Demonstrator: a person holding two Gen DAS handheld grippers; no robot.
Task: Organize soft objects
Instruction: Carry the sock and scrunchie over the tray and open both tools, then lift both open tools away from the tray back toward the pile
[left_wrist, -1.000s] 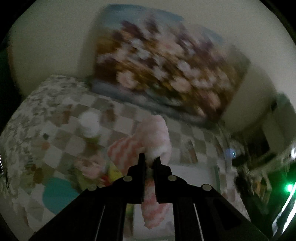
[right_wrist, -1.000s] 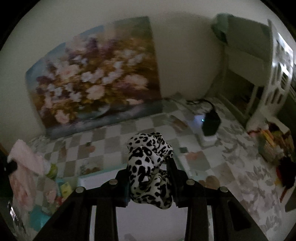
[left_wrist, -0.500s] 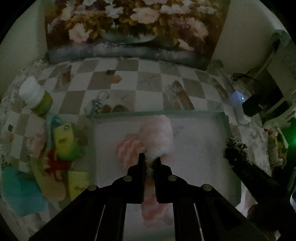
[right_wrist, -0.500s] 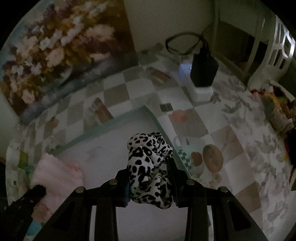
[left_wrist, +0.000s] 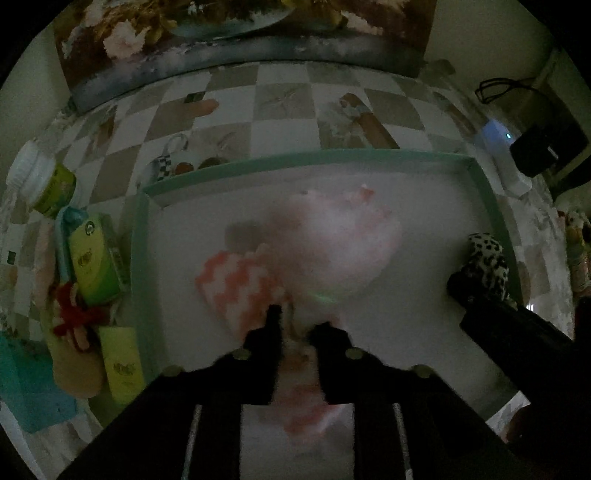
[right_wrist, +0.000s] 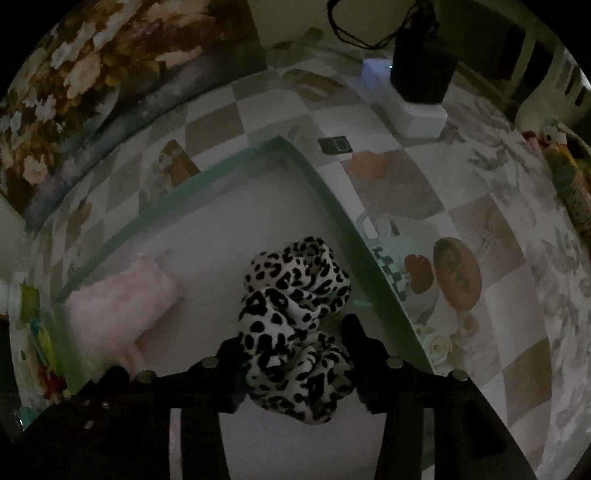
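Observation:
A pink fluffy toy with a pink-and-white striped part lies blurred inside the white tray with a green rim. My left gripper points down at it; its jaws are opening and the toy's lower end is still between them. At the tray's right side a leopard-print cloth sits bunched on the tray floor. My right gripper stands over it, jaws opening, with the cloth between the fingers. The pink toy also shows at the left in the right wrist view.
Left of the tray lie a white-capped bottle, green cartons, a red item and a teal object. A floral painting leans at the back. A black device on a white power strip stands beyond the tray's right corner.
Both grippers have sunk and tipped down into the tray. Both pairs of jaws have spread apart, and the pink toy and the leopard cloth have slackened onto the tray floor.

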